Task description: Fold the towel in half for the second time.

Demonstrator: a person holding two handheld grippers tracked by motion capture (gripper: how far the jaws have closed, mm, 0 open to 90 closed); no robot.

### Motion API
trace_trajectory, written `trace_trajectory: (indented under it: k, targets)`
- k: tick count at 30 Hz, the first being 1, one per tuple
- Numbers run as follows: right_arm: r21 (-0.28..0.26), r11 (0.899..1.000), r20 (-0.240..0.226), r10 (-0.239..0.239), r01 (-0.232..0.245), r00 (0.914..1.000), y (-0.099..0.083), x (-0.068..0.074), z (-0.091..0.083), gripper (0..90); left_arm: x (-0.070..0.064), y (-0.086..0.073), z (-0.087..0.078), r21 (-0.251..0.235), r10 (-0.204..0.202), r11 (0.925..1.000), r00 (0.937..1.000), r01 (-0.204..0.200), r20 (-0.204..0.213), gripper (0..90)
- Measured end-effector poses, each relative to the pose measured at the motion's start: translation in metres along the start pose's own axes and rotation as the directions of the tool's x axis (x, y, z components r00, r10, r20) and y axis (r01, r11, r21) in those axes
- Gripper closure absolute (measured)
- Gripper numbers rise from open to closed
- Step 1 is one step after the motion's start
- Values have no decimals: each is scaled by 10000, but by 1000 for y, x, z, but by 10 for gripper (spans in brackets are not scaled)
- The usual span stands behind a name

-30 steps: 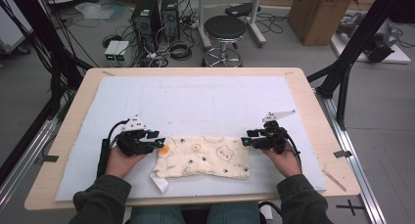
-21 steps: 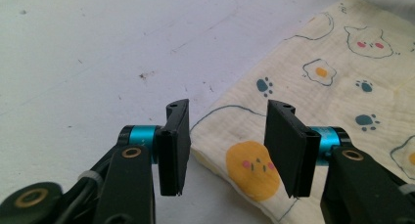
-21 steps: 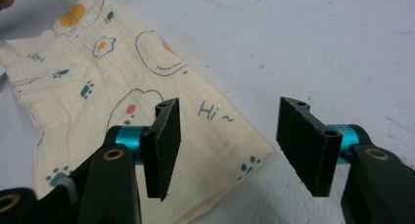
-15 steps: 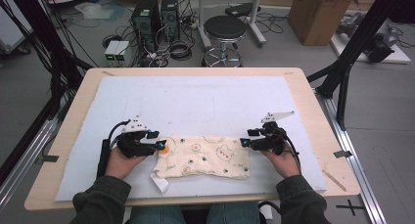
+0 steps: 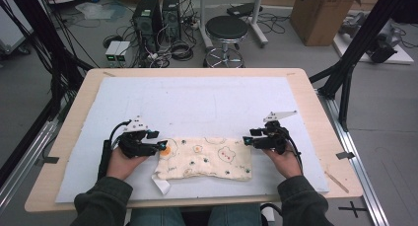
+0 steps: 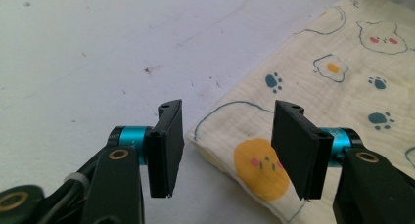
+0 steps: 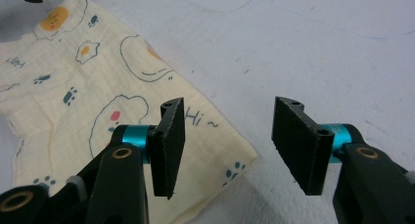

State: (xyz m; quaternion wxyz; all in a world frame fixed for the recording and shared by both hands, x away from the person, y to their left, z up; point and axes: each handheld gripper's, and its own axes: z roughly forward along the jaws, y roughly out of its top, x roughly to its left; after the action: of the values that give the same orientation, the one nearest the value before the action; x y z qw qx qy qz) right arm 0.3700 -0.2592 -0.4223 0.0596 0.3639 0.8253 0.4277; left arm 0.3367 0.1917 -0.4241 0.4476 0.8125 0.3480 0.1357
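Cloth (image 5: pixel 204 158) is lying folded into a long soft band near the front edge of the table (image 5: pixel 315 107), on the pale grey mat (image 5: pixel 197 100) that is covering most of the light wooden top. The fabric is a cream, crinkled gauze, printed with fried eggs, paw prints, outlined cat faces and a small "Hi~". Its layered edges are showing as thin stacked folds at the left end, and a white tab is sticking out at its front left corner.

The left gripper (image 5: pixel 160 145) is sitting at the band's left end. In the left gripper view its flat, matte black, rectangular jaws are standing spread apart, one over bare mat and the other over the orange egg print, with the corner of the cloth (image 6: pixel 313 111) lying between them; the pads are not pressing on it. Teal metal collars are joining each jaw to its black arm.

The right gripper (image 5: pixel 247 139) is sitting at the band's right end. In the right gripper view its jaws are likewise standing wide apart, one over the cloth (image 7: pixel 98 97) and the other over the scuffed, speckled mat, with the cloth's pointed corner lying between them, ungripped.

A hand (image 5: pixel 123 162) in a dark green sleeve is holding each gripper from the front edge.
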Motion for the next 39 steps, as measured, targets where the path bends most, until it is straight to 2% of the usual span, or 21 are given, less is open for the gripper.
trace_trajectory:
  k: [4,5,9,11,15,18,19,21,22,24,26,30,36,39]
  targets:
    - [220,9997,24,44,-44,10000,2,-2,2,484,5,2,5,-126,-214,9997,9997,213,-83,480]
    - [239,9997,62,-73,71,10000,3,-4,4,487,7,3,7,-67,-296,9995,9995,295,-96,487]
    - [453,9990,12,10,-11,10000,6,-8,6,510,13,5,15,-14,-612,9981,9980,612,-160,511]
    - [560,9984,-31,34,-32,10000,7,-12,8,521,16,3,20,166,-789,9967,9964,794,-301,524]
    - [1013,9944,-20,319,-316,9995,5,-17,13,558,22,-1,26,576,-1081,9924,9941,1086,-118,553]
    - [1282,9913,-83,301,-287,9995,4,-17,14,595,20,-1,29,764,-1012,9920,9949,1007,31,603]
    - [1368,9899,-79,384,-370,9992,3,-18,14,602,20,-1,29,877,-869,9924,9962,860,60,629]
    - [1446,9885,-160,475,-447,9987,0,-18,15,623,20,-1,29,876,-885,9924,9960,870,133,640]
    - [1380,9893,-164,507,-480,9986,-1,-18,14,630,20,-2,29,849,-983,9917,9949,962,213,663]
    - [1360,9894,-144,530,-505,9985,-1,-19,14,653,20,-1,29,913,-880,9921,9959,859,192,677]
    - [1452,9891,-310,296,-248,9991,0,-15,17,679,18,-1,30,974,-761,9925,9968,733,248,711]
    - [1498,9887,-374,125,-68,9992,1,-13,19,719,18,-1,29,1010,-792,9920,9966,764,240,756]
    - [1649,9863,-673,173,-60,9976,0,-12,19,847,16,-1,30,1042,-638,9928,9972,593,397,834]
    - [1651,9863,-787,185,-53,9967,1,-13,19,865,16,0,29,1027,-577,9932,9980,549,241,844]
